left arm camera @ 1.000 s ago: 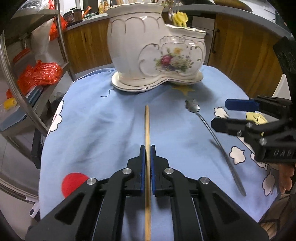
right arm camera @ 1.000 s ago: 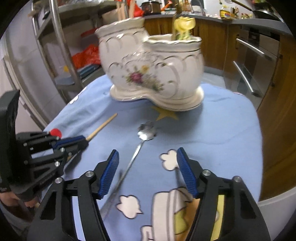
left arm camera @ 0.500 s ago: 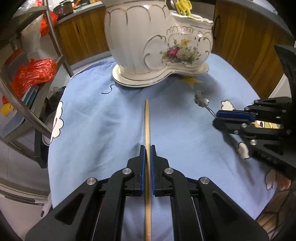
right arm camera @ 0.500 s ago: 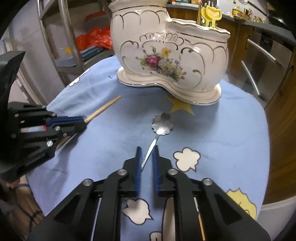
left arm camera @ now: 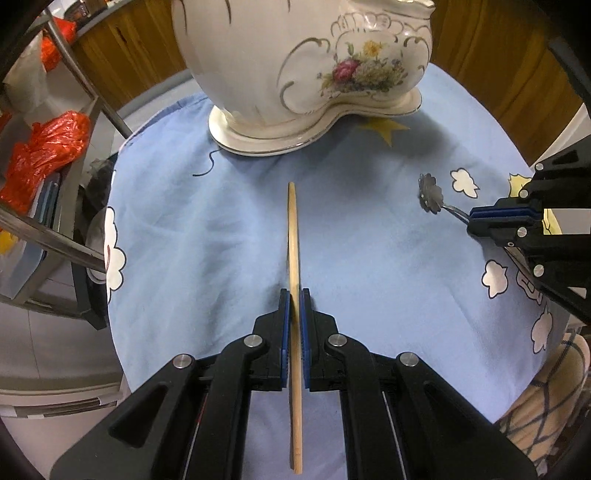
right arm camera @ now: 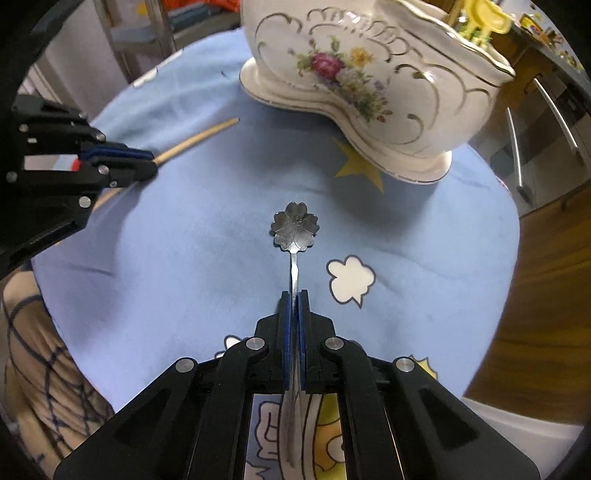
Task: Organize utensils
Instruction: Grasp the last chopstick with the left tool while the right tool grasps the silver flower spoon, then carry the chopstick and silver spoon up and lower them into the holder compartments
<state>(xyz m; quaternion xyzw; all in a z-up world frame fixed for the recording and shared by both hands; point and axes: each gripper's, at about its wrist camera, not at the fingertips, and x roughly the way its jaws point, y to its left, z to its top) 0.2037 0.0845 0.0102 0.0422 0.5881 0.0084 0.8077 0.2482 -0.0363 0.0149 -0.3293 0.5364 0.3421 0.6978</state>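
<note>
Nearest my left camera, the left gripper [left arm camera: 294, 295] has its blue fingers [left arm camera: 283, 332] pressed on a wooden chopstick [left arm camera: 293, 236], which points ahead above the blue cloud-print cloth [left arm camera: 207, 229] covering the worktop. At my right, the right gripper [right arm camera: 294, 297] has its fingers clamped on the handle of a metal spoon [right arm camera: 295, 230] with a flower-shaped bowl. Farther off, a white floral ceramic holder [right arm camera: 376, 85] stands on the cloth, with yellow utensils [right arm camera: 480, 18] in it.
</note>
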